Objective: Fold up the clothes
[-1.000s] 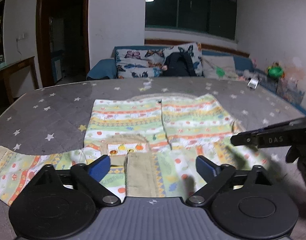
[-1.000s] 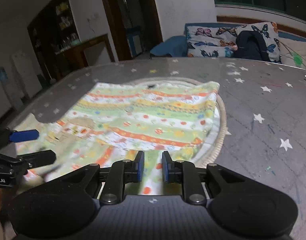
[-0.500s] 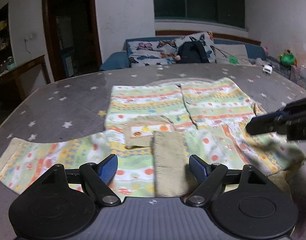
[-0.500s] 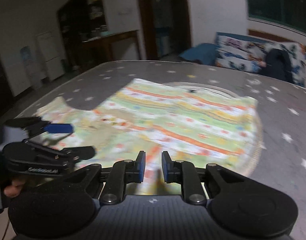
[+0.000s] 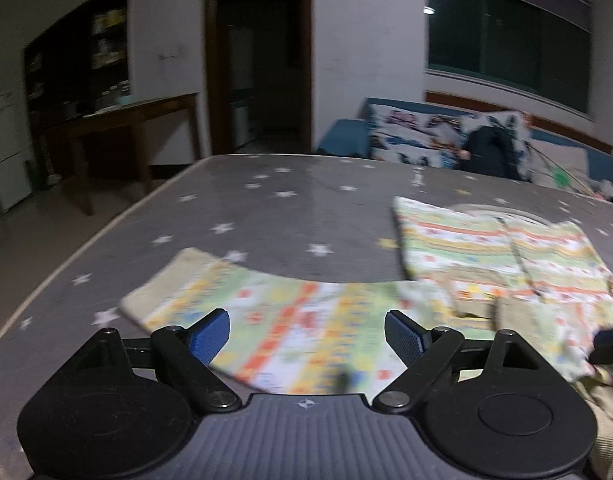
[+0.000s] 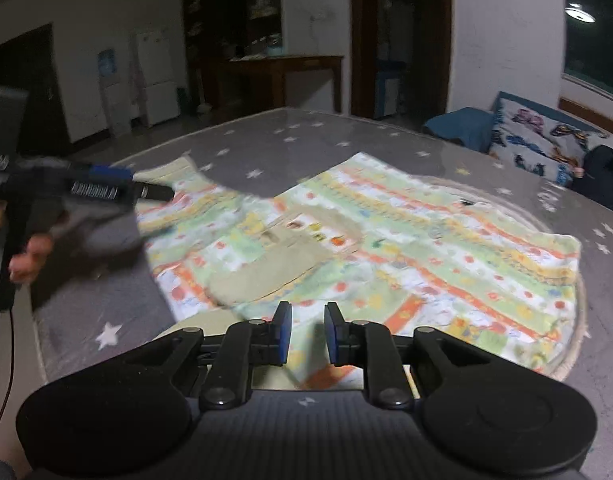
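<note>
1. Dim living room at night: a sofa (image 5: 446, 140) with butterfly pillows along the far wall, a wooden side table (image 5: 134, 120) off at 10 o'clock, and a big table (image 5: 266, 208) under a gray star-print cover right in front.
2. A kid's patterned shirt (image 6: 406, 248) lies flat on that cover, one sleeve (image 5: 234, 300) stretched out to the side, the other sleeve already flipped over the chest.
3. Thin, floppy cotton by the look of it, super light, and I'd guess it slides on the cover. Best bet is pinching the beige cuff (image 5: 162, 284) or a hem edge, not the middle.
4. The left gripper (image 5: 306, 334) is spread wide with nothing in it; the outstretched sleeve sits right at its 12, cuff around 10 o'clock.
5. The right gripper (image 6: 306, 332) is nearly pinched together, small gap, holding nothing. The shirt's near edge lies just under its tips, and the body runs off toward 1 o'clock.
</note>
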Action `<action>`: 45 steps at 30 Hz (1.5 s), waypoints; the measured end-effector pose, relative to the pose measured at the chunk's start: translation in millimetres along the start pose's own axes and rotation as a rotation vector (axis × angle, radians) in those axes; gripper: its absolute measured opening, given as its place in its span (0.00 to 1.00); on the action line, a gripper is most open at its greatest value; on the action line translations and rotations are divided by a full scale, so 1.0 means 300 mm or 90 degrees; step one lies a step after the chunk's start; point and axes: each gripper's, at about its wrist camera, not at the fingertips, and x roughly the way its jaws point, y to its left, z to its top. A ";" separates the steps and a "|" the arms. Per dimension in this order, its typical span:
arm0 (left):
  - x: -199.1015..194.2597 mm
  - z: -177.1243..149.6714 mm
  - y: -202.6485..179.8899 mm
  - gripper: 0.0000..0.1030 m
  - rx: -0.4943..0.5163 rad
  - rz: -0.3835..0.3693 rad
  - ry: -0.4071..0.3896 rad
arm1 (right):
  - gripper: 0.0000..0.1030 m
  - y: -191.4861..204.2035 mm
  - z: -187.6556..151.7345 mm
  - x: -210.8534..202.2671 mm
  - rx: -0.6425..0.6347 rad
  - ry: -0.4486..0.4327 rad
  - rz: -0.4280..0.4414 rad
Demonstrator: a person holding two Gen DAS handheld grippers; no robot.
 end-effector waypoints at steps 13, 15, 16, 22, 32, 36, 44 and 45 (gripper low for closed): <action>0.092 0.032 0.309 0.76 -0.171 0.148 0.005 | 0.22 0.001 -0.009 -0.033 0.017 -0.010 0.012; 0.108 0.036 0.342 0.72 -0.191 0.148 0.011 | 0.22 -0.009 -0.011 -0.045 0.026 -0.014 0.012; 0.115 0.038 0.358 0.71 -0.200 0.147 0.014 | 0.23 -0.012 -0.012 -0.049 0.029 -0.015 0.011; 0.172 0.039 0.400 0.55 -0.227 0.134 0.038 | 0.23 -0.038 -0.025 -0.066 0.045 -0.015 -0.002; 0.202 0.048 0.403 0.12 -0.246 0.114 0.040 | 0.23 -0.060 -0.035 -0.091 0.060 -0.022 -0.017; 0.144 0.071 0.371 0.10 -0.262 0.044 0.011 | 0.23 -0.075 -0.038 -0.113 0.070 -0.030 -0.026; -0.019 0.159 0.137 0.10 -0.234 -0.147 -0.035 | 0.23 -0.119 -0.057 -0.151 0.108 -0.042 -0.050; -0.036 0.167 0.096 0.10 -0.226 -0.173 -0.037 | 0.23 -0.124 -0.060 -0.160 0.110 -0.046 -0.053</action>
